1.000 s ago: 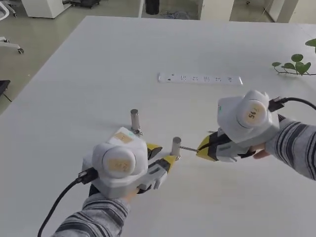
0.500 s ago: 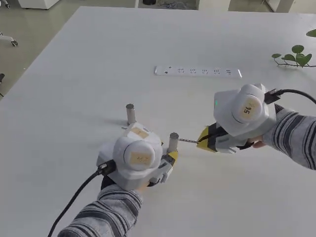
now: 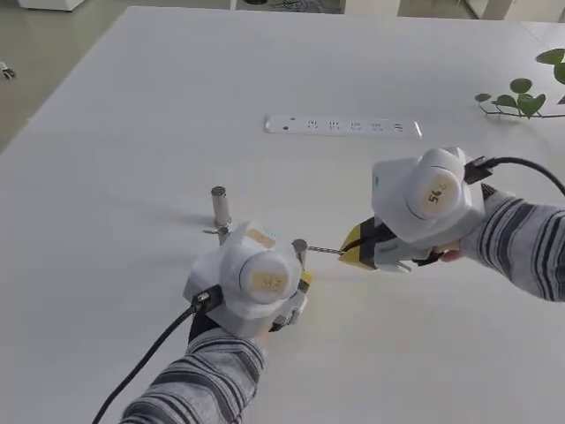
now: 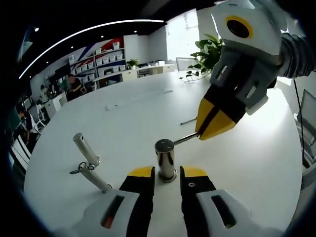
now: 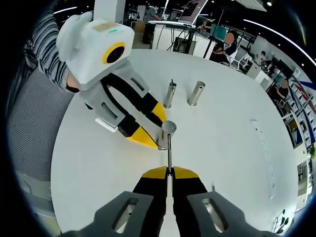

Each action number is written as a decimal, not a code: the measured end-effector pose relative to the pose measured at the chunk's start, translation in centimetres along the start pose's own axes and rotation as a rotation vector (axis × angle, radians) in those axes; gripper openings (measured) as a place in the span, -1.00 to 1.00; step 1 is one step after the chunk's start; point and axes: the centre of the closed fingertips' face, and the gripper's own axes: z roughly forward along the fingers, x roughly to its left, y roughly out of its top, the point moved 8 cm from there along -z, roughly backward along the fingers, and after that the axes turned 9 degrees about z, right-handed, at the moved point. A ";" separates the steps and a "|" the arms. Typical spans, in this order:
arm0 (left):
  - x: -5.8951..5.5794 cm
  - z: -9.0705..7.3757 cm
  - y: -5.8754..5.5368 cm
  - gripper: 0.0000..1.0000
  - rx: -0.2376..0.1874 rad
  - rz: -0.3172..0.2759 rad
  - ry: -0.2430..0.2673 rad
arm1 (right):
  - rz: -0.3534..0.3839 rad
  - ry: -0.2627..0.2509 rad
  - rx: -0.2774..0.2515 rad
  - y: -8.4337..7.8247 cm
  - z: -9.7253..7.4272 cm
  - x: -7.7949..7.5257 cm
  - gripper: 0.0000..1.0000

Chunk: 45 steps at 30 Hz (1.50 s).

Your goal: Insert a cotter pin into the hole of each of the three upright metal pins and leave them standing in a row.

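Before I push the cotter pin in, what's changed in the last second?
The left gripper has slid forward so its jaws now flank the front metal pin; whether they pinch it is unclear. The right gripper stays shut on the cotter pin, tip at the pin's side as before. The rear pin hasn't moved; the view has merely shifted.

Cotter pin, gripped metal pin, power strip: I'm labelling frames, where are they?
cotter pin (image 5: 169, 150): right gripper view, mid shaft.
gripped metal pin (image 4: 165, 160): left gripper view, side.
power strip (image 3: 342, 127): head view, middle.
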 end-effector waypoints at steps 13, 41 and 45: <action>-0.1 0.4 -0.1 -0.73 0.004 -0.039 0.006 | -0.010 0.021 0.003 0.3 0.2 0.1 -1.00; 0.1 0.6 -0.1 -0.81 0.008 -0.083 0.033 | 0.158 0.025 0.004 0.6 0.4 1.4 -1.00; 0.1 0.6 -0.1 -0.81 0.008 -0.087 0.040 | 0.163 0.017 0.011 0.8 0.2 1.5 -1.00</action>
